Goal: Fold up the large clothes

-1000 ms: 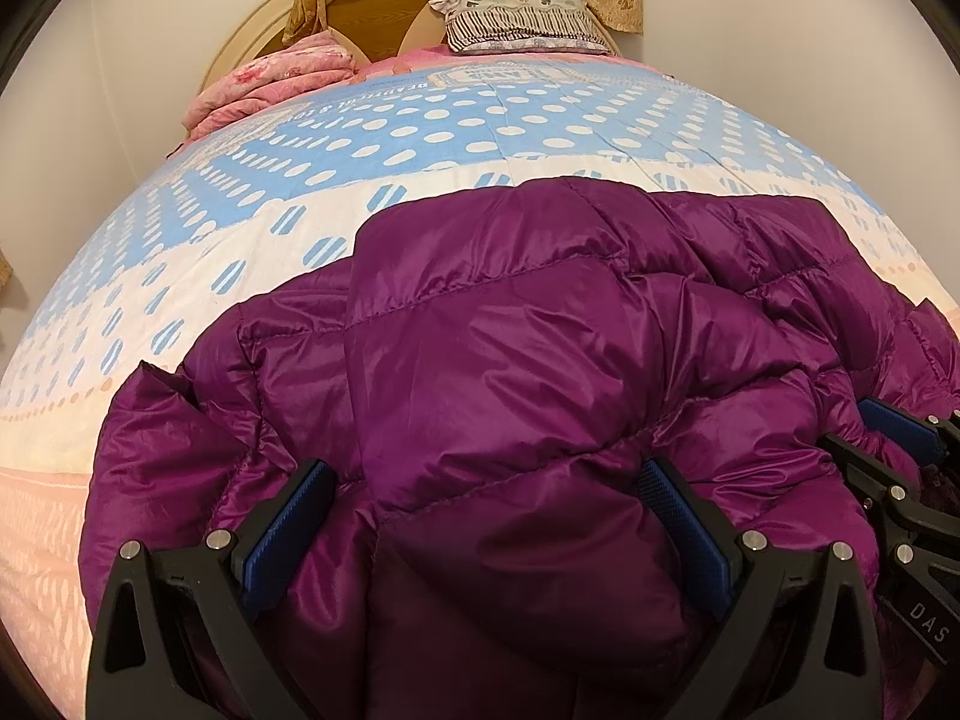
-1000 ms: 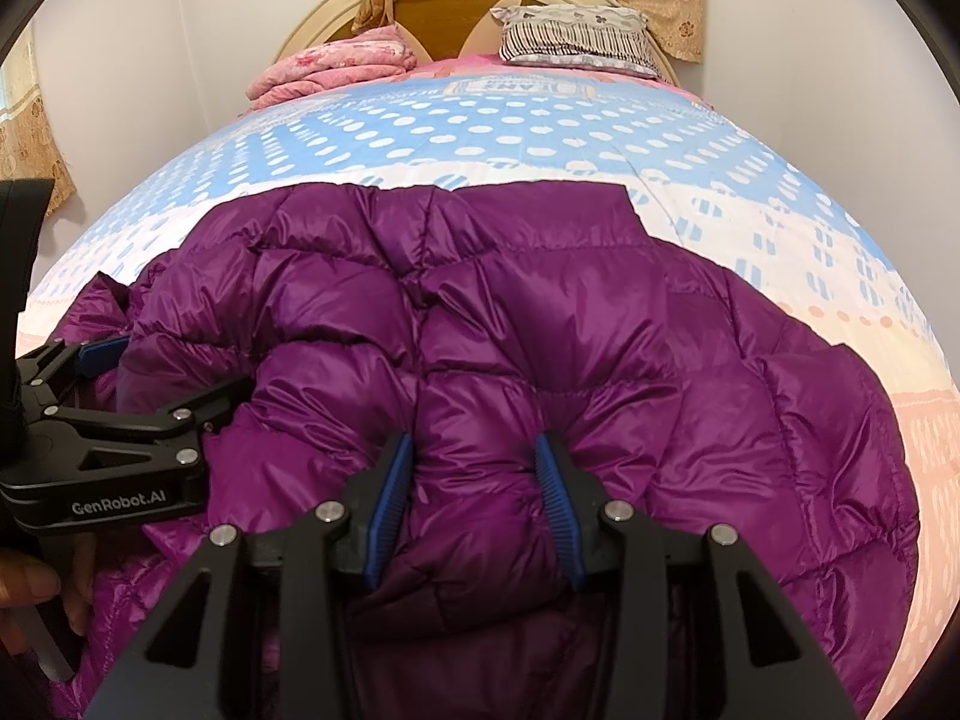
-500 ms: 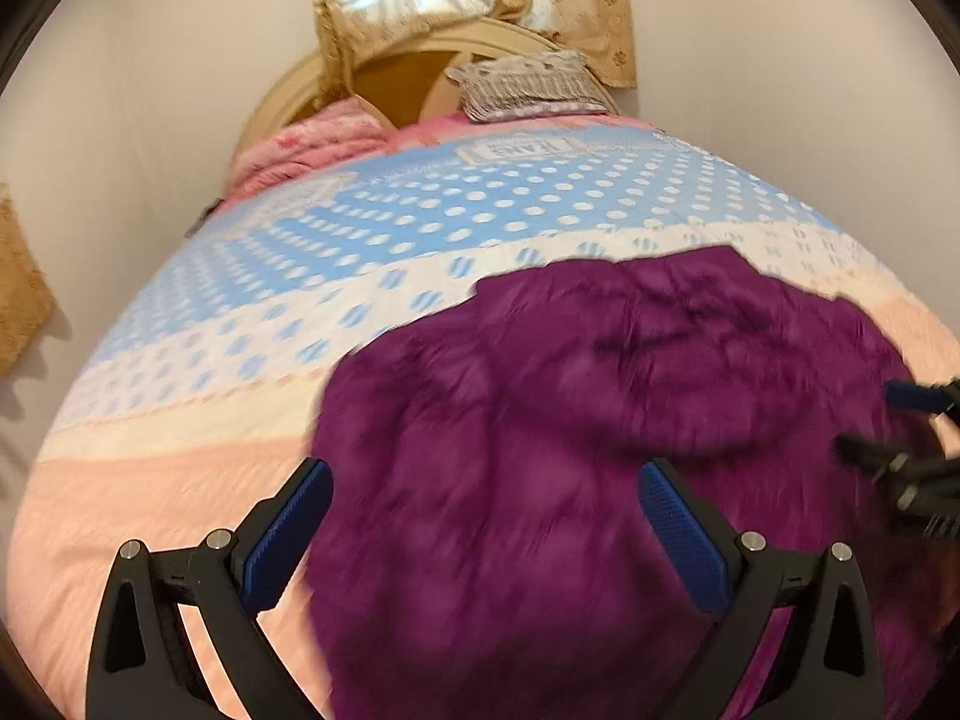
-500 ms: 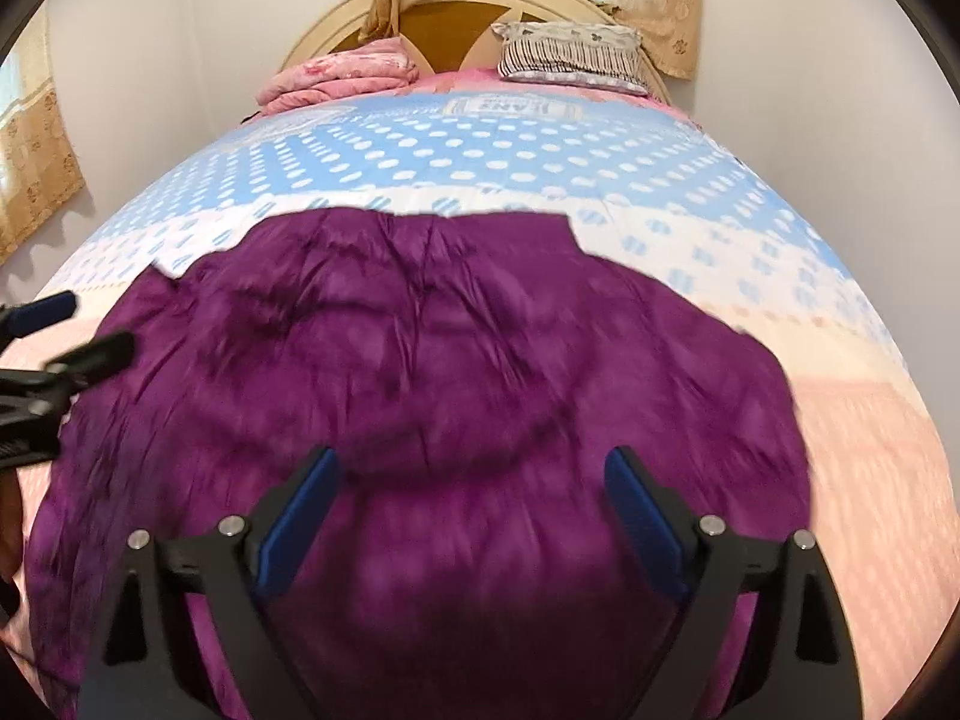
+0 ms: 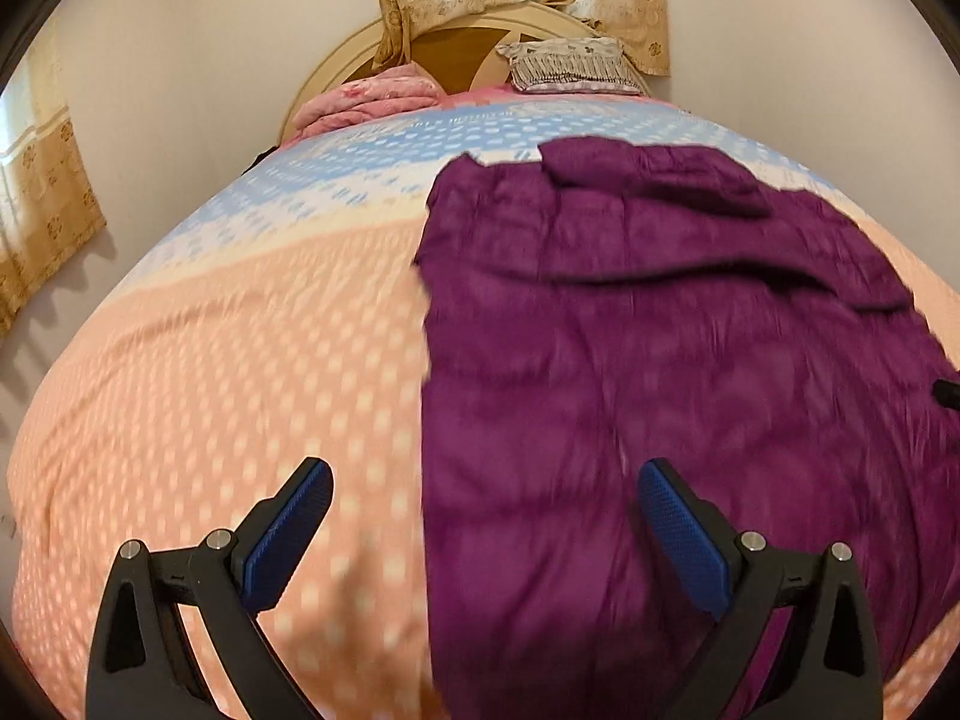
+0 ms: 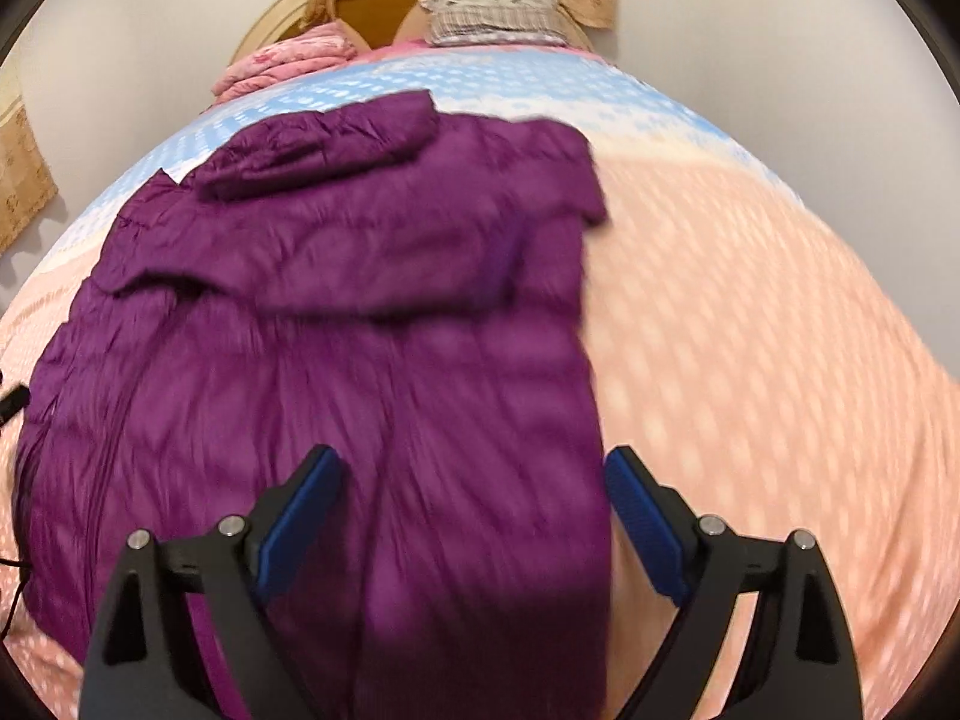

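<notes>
Both grippers released purple jacket (image 5: 660, 360), withdrawn.

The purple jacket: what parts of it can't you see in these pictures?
- Jacket near hem: cut off by the bottom edge, left wrist view.
- Its right side: cut off by that view's rim.
- Quilting: smeared by motion blur, right wrist view.
- Underside: hidden against the bed.

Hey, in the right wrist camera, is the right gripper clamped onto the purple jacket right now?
No, the right gripper stands wide open above the purple jacket, its blue pads apart and pinching no fabric.
</notes>
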`<state>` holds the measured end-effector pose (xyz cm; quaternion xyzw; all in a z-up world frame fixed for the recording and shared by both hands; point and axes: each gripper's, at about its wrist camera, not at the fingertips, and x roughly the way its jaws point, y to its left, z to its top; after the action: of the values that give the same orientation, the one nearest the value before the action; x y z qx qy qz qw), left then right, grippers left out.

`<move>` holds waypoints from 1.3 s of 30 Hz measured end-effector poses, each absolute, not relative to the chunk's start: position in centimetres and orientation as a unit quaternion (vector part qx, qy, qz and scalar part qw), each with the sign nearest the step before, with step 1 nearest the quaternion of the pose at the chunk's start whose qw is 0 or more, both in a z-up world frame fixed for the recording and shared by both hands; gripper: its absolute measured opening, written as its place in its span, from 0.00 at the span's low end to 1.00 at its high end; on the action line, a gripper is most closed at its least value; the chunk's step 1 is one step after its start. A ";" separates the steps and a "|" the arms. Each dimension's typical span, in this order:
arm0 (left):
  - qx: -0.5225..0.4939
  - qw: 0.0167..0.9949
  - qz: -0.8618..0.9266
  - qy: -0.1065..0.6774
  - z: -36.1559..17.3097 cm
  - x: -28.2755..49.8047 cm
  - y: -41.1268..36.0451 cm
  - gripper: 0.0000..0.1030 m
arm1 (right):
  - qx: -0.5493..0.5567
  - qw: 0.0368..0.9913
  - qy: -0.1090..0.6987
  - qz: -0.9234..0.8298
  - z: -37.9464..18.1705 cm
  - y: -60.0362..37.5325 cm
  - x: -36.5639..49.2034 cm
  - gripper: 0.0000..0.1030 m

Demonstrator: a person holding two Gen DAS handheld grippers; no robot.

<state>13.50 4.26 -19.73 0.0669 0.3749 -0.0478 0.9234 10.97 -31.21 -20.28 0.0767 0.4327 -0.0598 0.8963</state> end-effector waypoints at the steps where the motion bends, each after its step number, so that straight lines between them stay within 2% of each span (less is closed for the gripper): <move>1: 0.065 0.922 -0.049 0.378 -20.1 12.9 4.3 0.99 | 0.083 0.895 0.433 -0.059 -20.5 -31.3 9.9 0.89; 5: 0.043 0.914 -0.050 0.400 -21.9 10.7 4.7 0.99 | 0.091 0.895 0.433 -0.061 -21.0 -30.8 6.5 0.89; 12: 0.027 0.912 -0.070 0.403 -21.7 8.5 4.2 0.99 | 0.123 0.878 0.460 -0.047 -22.1 -30.1 2.3 0.89; 16: 0.030 0.905 -0.094 0.415 -22.2 7.6 3.3 0.98 | 0.136 0.868 0.476 -0.033 -23.3 -30.1 1.6 0.78; 17: 0.030 0.903 -0.102 0.417 -22.4 7.4 3.1 0.92 | 0.142 0.867 0.478 -0.027 -23.5 -30.0 1.6 0.75; 18: 0.030 0.901 -0.108 0.418 -22.4 7.4 2.9 0.83 | 0.153 0.863 0.481 -0.014 -23.8 -30.0 1.8 0.66; 19: 0.029 0.900 -0.116 0.418 -22.3 7.3 2.8 0.76 | 0.158 0.862 0.481 -0.008 -23.8 -30.0 1.6 0.54; 20: 0.025 0.900 -0.126 0.416 -22.1 7.2 2.8 0.62 | 0.157 0.862 0.482 -0.002 -23.8 -29.8 1.6 0.45; 21: 0.028 0.903 -0.129 0.408 -21.8 6.9 2.7 0.51 | 0.153 0.862 0.482 0.008 -23.7 -29.6 1.7 0.24; 22: 0.032 0.905 -0.133 0.403 -21.6 6.8 2.7 0.45 | 0.154 0.863 0.481 0.015 -23.5 -29.6 1.6 0.16; 24: 0.036 0.906 -0.154 0.394 -21.0 6.4 2.5 0.13 | 0.154 0.866 0.475 0.021 -22.9 -29.5 1.4 0.11; 27: 0.042 0.910 -0.159 0.380 -19.9 6.1 2.7 0.08 | 0.155 0.873 0.461 0.030 -21.9 -29.5 0.8 0.08; 39: 0.013 0.943 -0.203 0.265 -9.7 1.7 5.3 0.04 | 0.167 0.928 0.327 0.069 -12.4 -29.6 -3.7 0.07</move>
<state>1.71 5.30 -9.73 0.0129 0.2649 -0.2031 0.9426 -3.70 -29.60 -12.35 0.1669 0.3269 0.0691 0.9276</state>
